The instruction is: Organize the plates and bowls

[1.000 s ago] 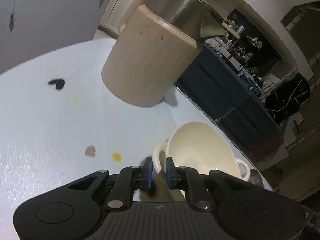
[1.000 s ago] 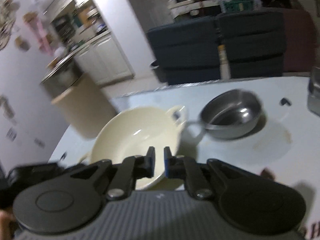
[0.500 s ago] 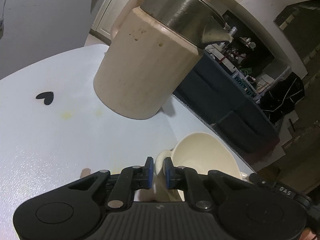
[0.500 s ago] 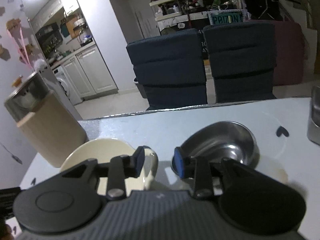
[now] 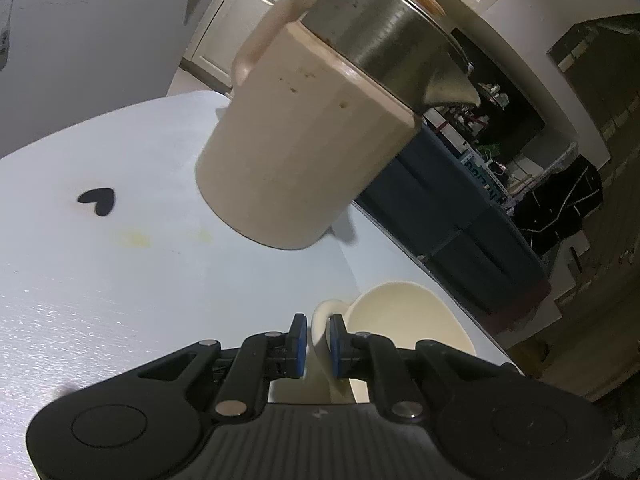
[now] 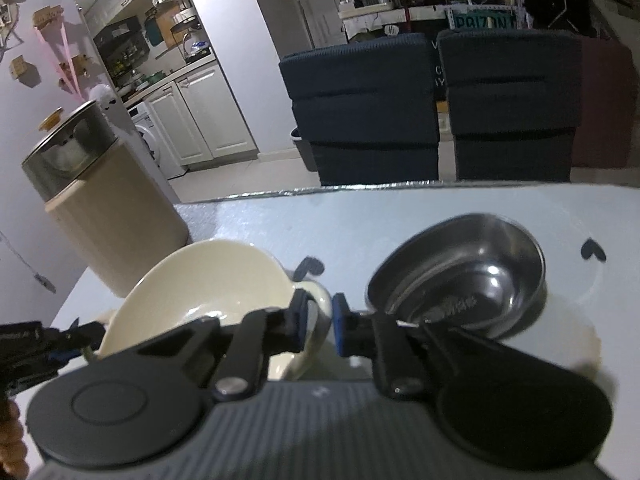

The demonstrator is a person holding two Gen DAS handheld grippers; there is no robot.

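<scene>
Near table's far edge: cream bowl, each ear handle pinched, left gripper on one, right gripper on opposite, both pressed tight on ceramic. Risk: thin handles slip or bowl tips if hands lift unevenly. Steel bowl just beside right handle, could get knocked. Beige kettle near on left side. Table edge close behind; open white surface toward left.
</scene>
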